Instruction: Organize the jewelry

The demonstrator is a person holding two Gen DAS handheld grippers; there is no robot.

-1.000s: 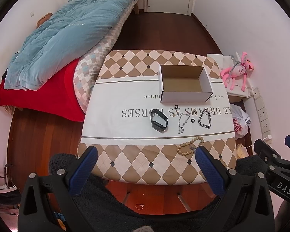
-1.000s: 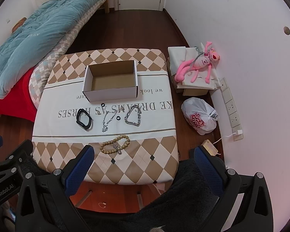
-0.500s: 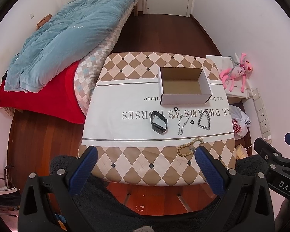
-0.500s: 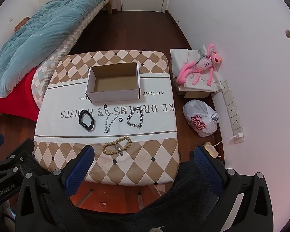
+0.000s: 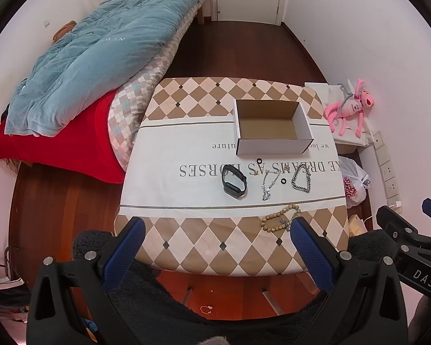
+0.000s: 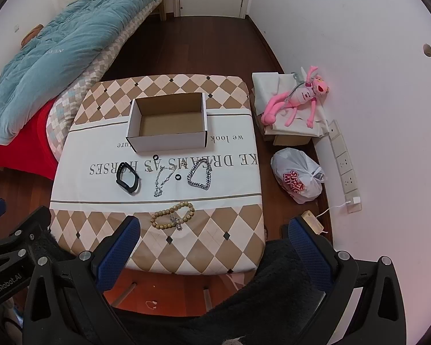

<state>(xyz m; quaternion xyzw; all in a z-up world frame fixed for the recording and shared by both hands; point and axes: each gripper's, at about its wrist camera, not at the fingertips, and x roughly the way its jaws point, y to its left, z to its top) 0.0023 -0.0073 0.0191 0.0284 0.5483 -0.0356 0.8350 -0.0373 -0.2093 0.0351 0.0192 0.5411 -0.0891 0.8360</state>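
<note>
The table (image 5: 186, 149) looks a bit smaller and farther off than a second ago. Both the left gripper (image 5: 217, 234) and right gripper (image 6: 212, 227) stay wide apart, holding nothing. The bead bracelet (image 6: 172, 215), silver chain (image 6: 199, 174) and black band (image 6: 128, 180) lie before the open cardboard box (image 6: 168, 141). A bed (image 5: 100, 51) sits left, with bare wood floor (image 5: 244, 49) behind.

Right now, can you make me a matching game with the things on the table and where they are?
Things:
1. cardboard box
2. black band
3. wooden bead bracelet
4. silver chain bracelet

Places:
A. nearest the grippers, on the checked border
B. far side of the table, open and empty
C. right end of the middle row
D. left end of the middle row

Pairs: 1-B, 2-D, 3-A, 4-C
</note>
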